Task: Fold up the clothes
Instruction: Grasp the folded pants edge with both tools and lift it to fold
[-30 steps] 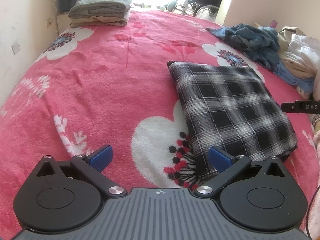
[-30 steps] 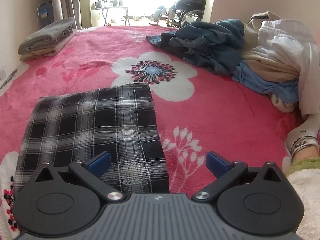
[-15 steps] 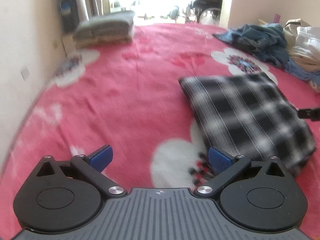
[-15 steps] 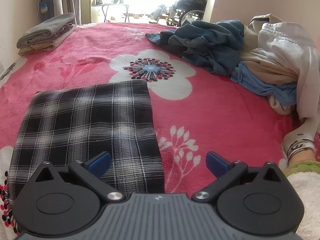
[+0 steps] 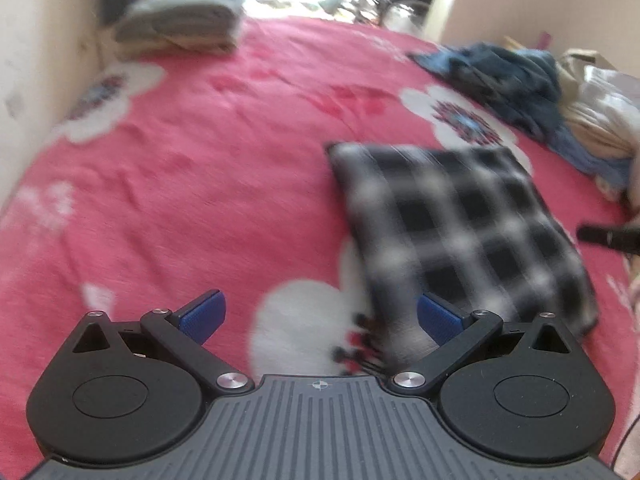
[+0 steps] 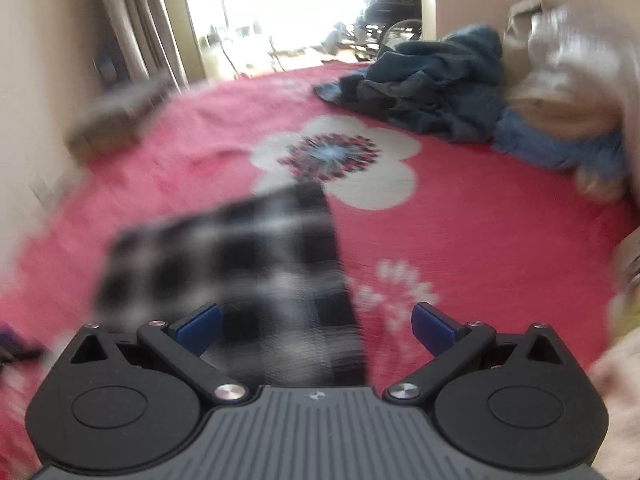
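A folded black-and-white plaid garment (image 5: 452, 228) lies flat on the pink floral bed cover (image 5: 200, 184). It also shows in the right wrist view (image 6: 236, 280), blurred. My left gripper (image 5: 320, 316) is open and empty, hovering near the garment's near left corner. My right gripper (image 6: 316, 324) is open and empty, above the garment's near right part. A tip of the right gripper (image 5: 608, 236) shows at the right edge of the left wrist view.
A stack of folded grey and beige clothes (image 5: 180, 28) sits at the far left by the wall. A heap of unfolded dark blue clothes (image 6: 432, 88) and pale ones (image 6: 568, 80) lies at the far right. A wall (image 5: 24, 60) runs along the left.
Both grippers have moved and both views are now blurred. The right gripper has tilted up and swung, so the plaid garment looks smaller. Both stay open and empty.
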Demonstrator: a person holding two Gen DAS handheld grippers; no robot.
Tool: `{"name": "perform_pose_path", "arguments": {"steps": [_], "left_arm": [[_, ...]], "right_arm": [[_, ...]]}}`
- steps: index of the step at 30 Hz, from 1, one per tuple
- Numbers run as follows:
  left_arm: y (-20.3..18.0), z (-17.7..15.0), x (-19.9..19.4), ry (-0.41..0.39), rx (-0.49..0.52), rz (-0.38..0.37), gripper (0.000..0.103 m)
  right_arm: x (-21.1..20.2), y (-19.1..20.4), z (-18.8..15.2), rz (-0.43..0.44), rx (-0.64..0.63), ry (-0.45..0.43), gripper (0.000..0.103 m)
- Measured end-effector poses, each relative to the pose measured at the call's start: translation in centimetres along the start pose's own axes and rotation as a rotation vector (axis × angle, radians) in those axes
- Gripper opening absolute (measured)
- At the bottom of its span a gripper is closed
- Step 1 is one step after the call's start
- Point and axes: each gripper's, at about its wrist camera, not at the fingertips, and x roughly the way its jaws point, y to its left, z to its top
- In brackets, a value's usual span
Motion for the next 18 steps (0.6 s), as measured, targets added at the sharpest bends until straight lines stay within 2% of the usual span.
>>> {"name": "perform_pose_path", "arguments": {"steps": [3,7,11,13,18], "left_arm": [[-0.1,0.7,0.9,0.013,-0.002,-0.050,0.103],[0.3,2.1,2.9,0.058,-0.049,-0.169,0.103],[0.0,2.8,5.3,0.118,-0.061,-0.287,0.100],[-0.1,2.9,6.5,0.146,-0.078,-0.330,0.099],[-0.4,4.1,8.7,0.123,-0.067,-0.390,0.099]], "right_arm": [[0.2,-2.2,0.2,0.071,0.125,0.001,0.103],[1.6,-4.3,1.4,0.138,0.219,0.082,0.103],[3.8,-6.3,2.5,0.272,0.340,0.160,0.103],[5.3,-7.0,2.8,0.303,0.368,0.208,0.103],[9.7,-8.8,3.4,0.381,0.450,0.313,0.100]]}}
